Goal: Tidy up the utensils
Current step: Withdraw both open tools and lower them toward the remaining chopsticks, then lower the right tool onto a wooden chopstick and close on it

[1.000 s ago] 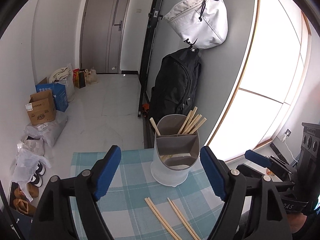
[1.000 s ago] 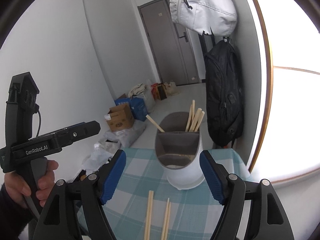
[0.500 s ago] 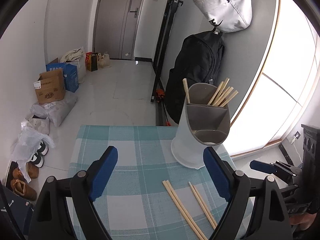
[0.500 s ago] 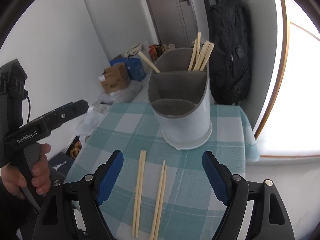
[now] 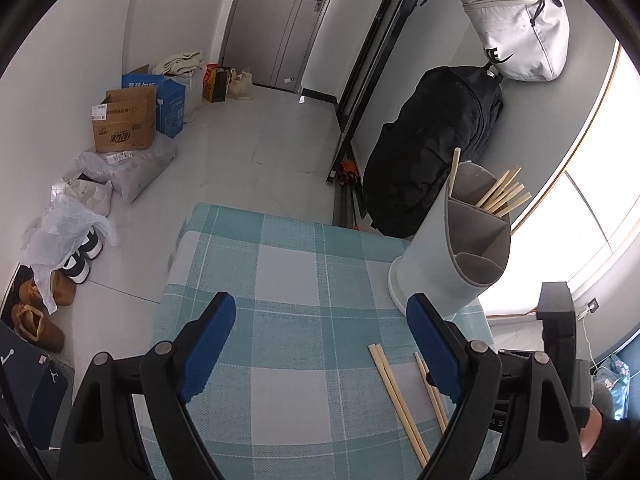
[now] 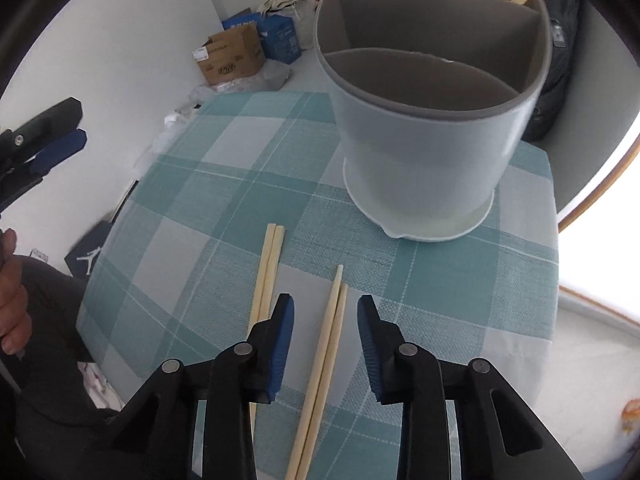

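Note:
A grey utensil holder [image 6: 432, 120] with several compartments stands at the far right of the checked tablecloth [image 6: 200, 216]; several chopsticks [image 5: 502, 192] stick out of its back compartments. Two pairs of chopsticks lie on the cloth. My right gripper [image 6: 325, 316] is low over the cloth, half open, its blue pads straddling the right pair [image 6: 326, 344]; the left pair [image 6: 267, 264] lies just outside its left pad. My left gripper [image 5: 320, 320] is wide open and empty, held above the cloth to the left. Both pairs show at its lower right [image 5: 396, 392].
The table's edges drop to a tiled floor with cardboard boxes [image 5: 124, 120], bags and shoes [image 5: 76, 264] on the left. A black backpack [image 5: 432, 148] and a white bag [image 5: 520, 28] hang on the wall behind the holder. A bright window [image 5: 592, 216] is at right.
My right gripper has dropped towards the cloth and narrowed its jaws around the right pair of chopsticks. My left gripper has swung left, so the holder now sits at its right.

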A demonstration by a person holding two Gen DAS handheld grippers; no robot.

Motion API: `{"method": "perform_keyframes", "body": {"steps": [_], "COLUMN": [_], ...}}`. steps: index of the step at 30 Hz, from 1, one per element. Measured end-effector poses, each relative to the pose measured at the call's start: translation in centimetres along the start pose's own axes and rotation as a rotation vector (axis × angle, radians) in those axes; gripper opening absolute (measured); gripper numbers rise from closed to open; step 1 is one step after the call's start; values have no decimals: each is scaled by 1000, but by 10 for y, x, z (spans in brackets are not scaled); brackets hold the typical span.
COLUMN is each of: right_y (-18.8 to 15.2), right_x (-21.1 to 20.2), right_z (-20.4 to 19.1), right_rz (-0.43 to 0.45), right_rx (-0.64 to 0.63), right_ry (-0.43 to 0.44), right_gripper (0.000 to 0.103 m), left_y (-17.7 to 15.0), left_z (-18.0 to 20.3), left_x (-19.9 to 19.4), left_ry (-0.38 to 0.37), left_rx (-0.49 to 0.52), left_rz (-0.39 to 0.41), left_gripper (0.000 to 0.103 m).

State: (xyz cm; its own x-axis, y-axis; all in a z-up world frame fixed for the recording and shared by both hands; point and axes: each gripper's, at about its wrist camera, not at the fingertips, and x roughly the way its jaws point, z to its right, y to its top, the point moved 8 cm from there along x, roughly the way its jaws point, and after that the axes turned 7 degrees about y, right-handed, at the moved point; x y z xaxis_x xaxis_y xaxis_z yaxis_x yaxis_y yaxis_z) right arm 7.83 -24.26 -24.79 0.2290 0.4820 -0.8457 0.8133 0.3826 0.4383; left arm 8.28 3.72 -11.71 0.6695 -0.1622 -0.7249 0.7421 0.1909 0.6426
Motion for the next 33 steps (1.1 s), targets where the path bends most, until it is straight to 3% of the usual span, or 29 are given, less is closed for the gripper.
{"method": "perform_keyframes", "body": {"steps": [8,14,17,26,33], "right_y": [7,7,6,4,23], "right_x": [25,25,24,17,-9], "right_z": [1,-2,-8,-3,-3], "right_rz": [-58,-61,-57,-2,138], "right_rx": [-55,-103,-127,-94,-13], "right_ry": [-69,-125,-131,-120,-55], "right_gripper": [22,21,12,3,3], "left_y": [1,1,2,-5,-19], "left_z": [-17,-22,-23,-27,-25], "left_x": [6,6,6,11,23], "left_ry": [5,-3,-1,34,68], "left_rx": [-25,-50,-50,-38,-2], "left_rz": [-27,-39,-37,-53,-95], "left_gripper": [84,84,84,84,84]}}
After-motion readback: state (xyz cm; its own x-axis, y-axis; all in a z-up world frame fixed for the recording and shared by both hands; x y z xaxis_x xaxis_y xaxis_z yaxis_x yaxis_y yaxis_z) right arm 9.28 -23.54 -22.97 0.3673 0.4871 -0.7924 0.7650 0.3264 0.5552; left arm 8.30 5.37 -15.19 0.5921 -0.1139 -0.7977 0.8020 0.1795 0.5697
